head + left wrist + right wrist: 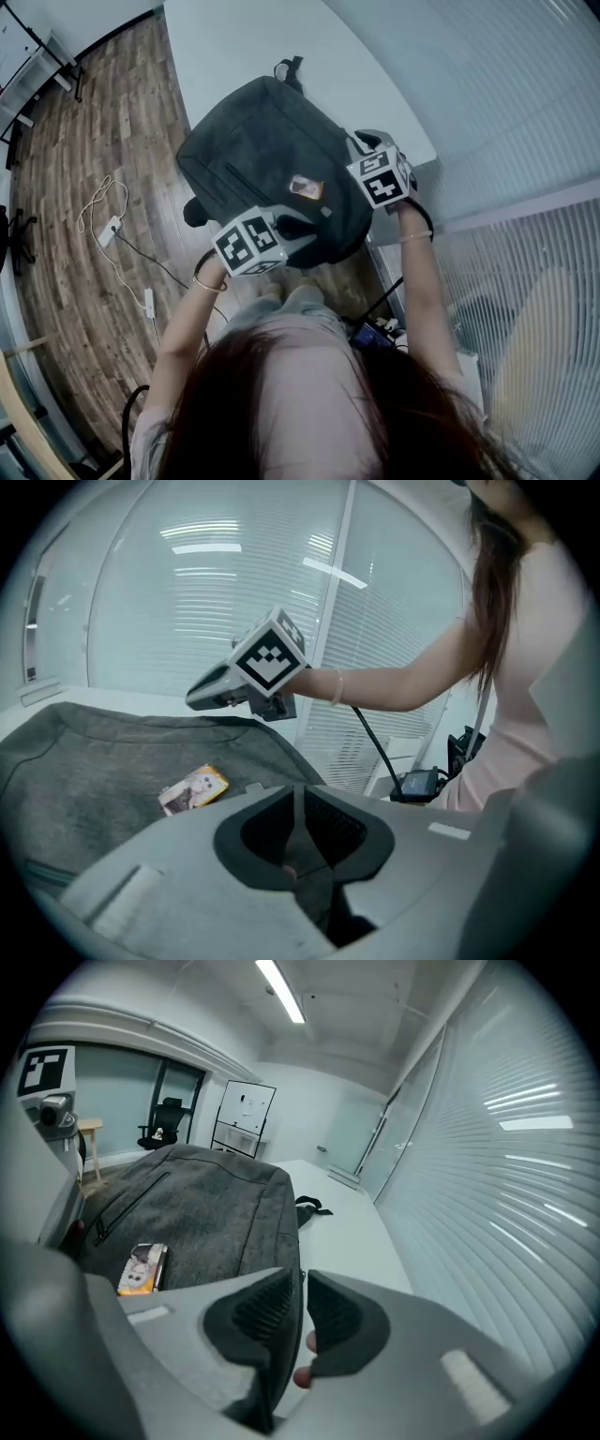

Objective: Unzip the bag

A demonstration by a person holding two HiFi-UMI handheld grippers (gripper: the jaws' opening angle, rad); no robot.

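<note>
- Head view – the dark grey bag point(262, 159) lies flat on the white table point(225, 47), filling the middle of the frame, with a black strap point(289, 68) at its upper end.
- My left gripper point(314, 225) sits at the bag's lower edge, and my right gripper point(362, 141) at its right edge.
- A small picture card point(306, 187) lies on the bag's face between the two.
- Left gripper view: my left gripper point(302, 808) has its jaws nearly together, pinching a fold of the bag's point(103, 761) grey fabric. The right gripper point(195, 699) shows across the bag at centre left.
- Right gripper view: my right gripper point(302, 1283) has its jaws drawn close, clamped on the bag's point(197, 1204) near edge – the fabric runs straight into the narrow gap.
- The card point(143, 1269) is at lower left there, and the strap point(309, 1207) lies beyond the bag on the table point(347, 1232).
</note>
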